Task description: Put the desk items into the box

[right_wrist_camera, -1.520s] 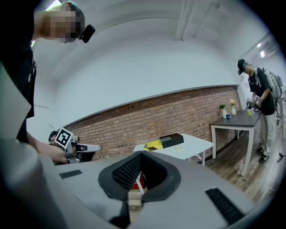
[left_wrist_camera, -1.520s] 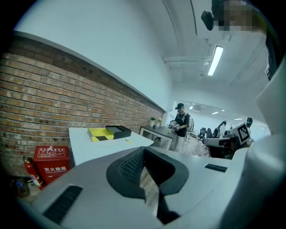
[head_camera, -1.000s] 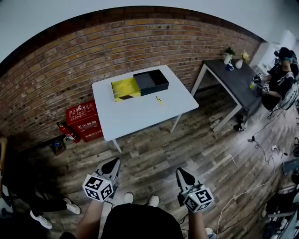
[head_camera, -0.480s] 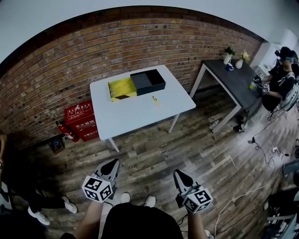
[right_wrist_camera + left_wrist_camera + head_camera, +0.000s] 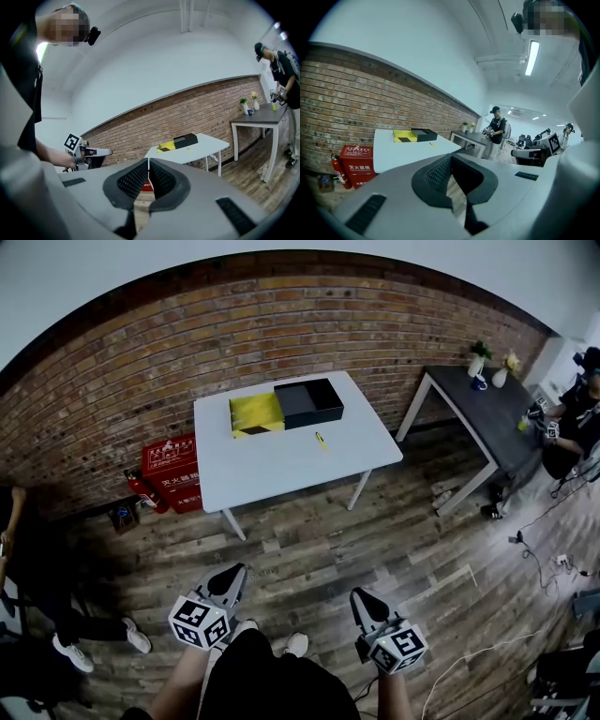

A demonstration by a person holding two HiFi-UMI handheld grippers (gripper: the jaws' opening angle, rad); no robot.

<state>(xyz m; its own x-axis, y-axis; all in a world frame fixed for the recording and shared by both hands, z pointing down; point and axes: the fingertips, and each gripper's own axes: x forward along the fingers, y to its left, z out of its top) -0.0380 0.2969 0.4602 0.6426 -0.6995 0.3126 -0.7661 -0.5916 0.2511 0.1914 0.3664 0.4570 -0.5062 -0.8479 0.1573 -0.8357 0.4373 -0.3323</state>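
**Over the floor, near side: nothing gripped**

Left gripper and right gripper held low, well apart from table. Jaws of each closed together, nothing between. On far table: black box touching yellow tray at its left. Small yellow pen lying just near of box.

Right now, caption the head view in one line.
Left claw and right claw, shut and empty, face a white table bearing a black-and-yellow box and a yellow item.

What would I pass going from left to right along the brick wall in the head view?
red crate → yellow tray → black box → dark table
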